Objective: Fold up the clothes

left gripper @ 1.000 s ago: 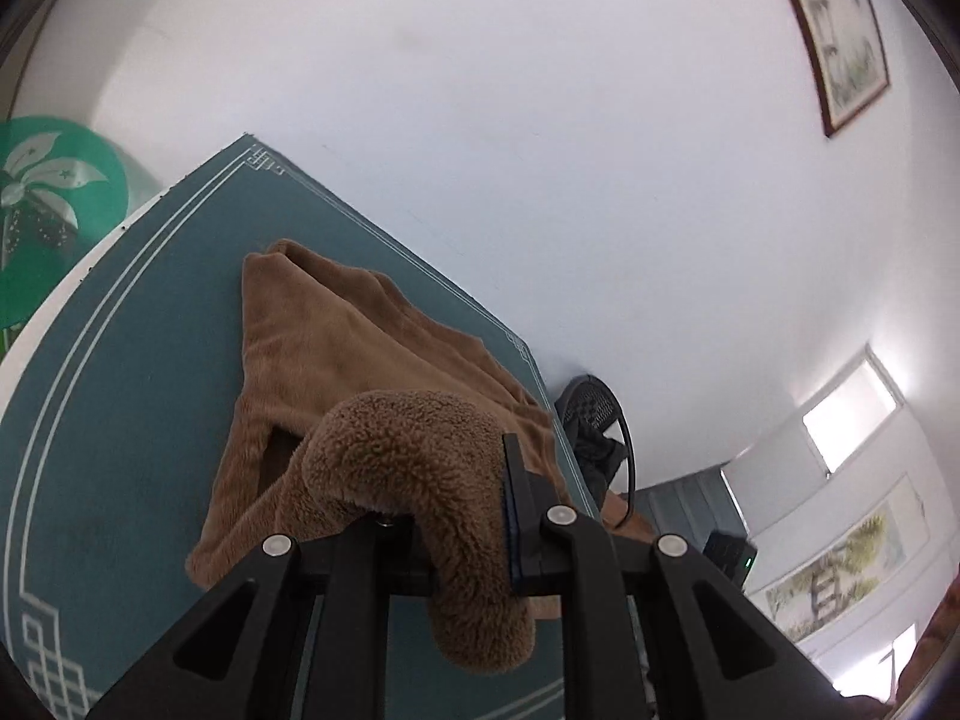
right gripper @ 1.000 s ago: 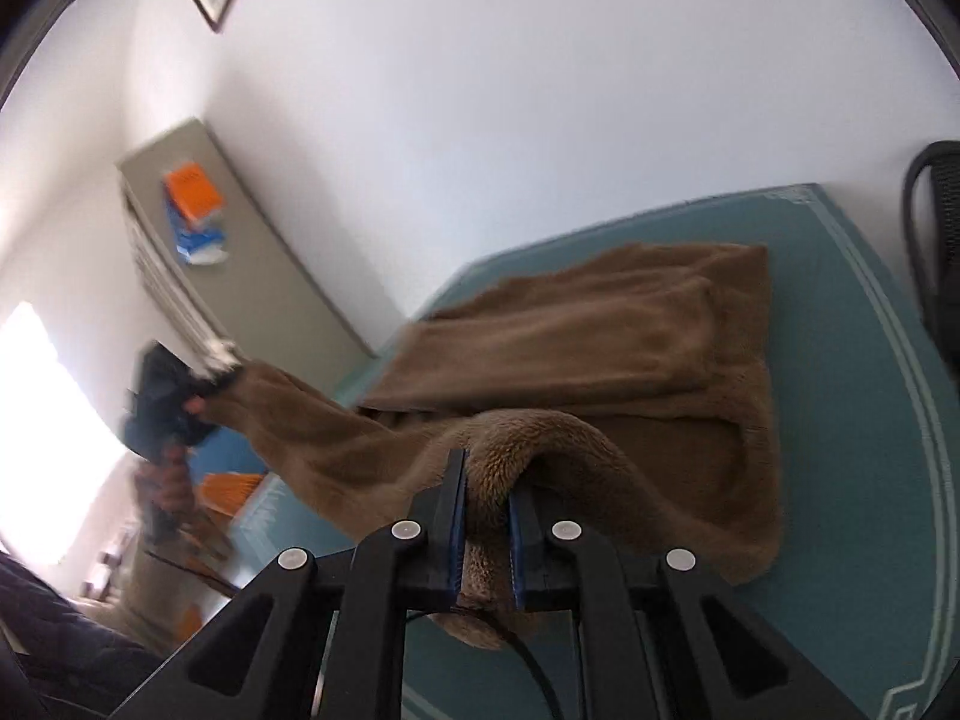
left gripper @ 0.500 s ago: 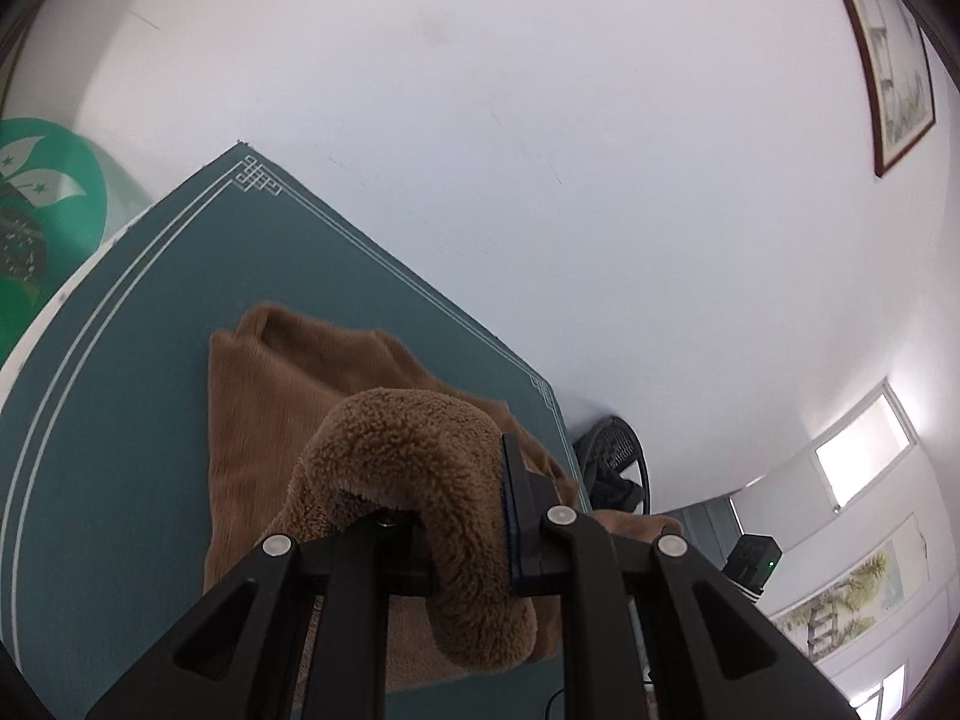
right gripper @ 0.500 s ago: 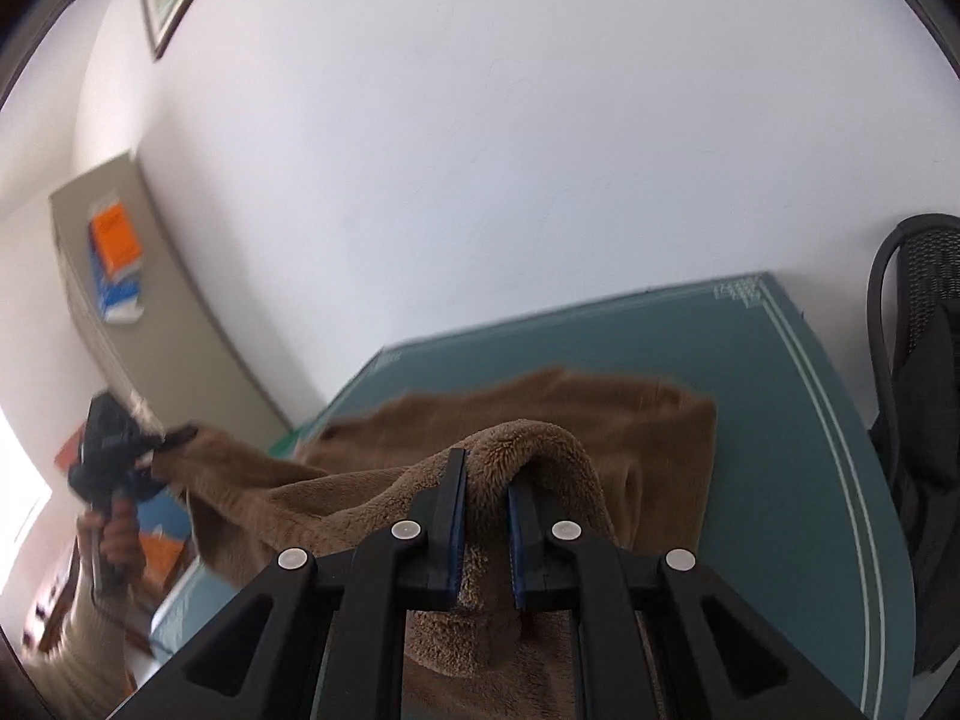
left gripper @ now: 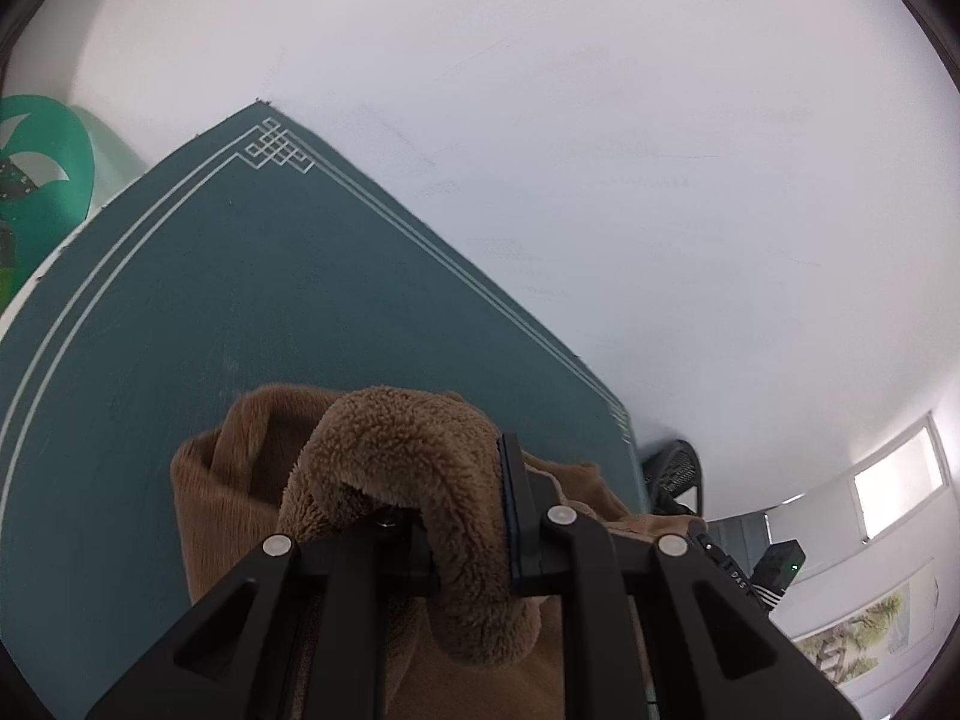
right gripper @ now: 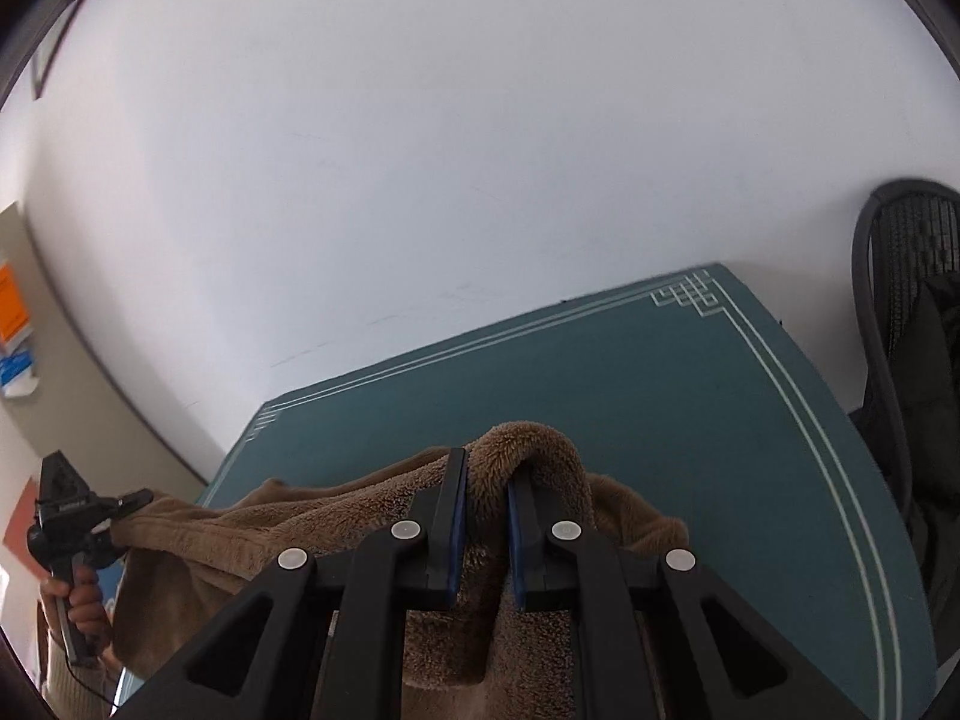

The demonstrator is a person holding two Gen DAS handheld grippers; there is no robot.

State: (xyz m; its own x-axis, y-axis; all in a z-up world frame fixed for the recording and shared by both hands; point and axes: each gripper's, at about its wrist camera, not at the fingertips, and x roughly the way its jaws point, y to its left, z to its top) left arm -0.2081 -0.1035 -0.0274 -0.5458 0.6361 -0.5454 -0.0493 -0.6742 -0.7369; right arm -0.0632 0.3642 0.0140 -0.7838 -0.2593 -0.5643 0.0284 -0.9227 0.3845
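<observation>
Left gripper [left gripper: 462, 516] and right gripper [right gripper: 485, 531] each clench a fold of the fluffy brown fleece garment [right gripper: 360, 510] over the teal mat [right gripper: 690, 396], white wall at twelve o'clock.

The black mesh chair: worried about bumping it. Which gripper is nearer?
Right. The right gripper works at the table end beside the chair; the left gripper holds the garment's far end.

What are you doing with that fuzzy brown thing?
A person is folding a fluffy brown garment on a teal table. They hold a gripper in each hand, and both are clamped on the fabric: the left gripper pinches one bunched edge, the right gripper pinches another. The cloth hangs stretched between them, partly lifted off the table. A black chair stands at the table's side.
</observation>
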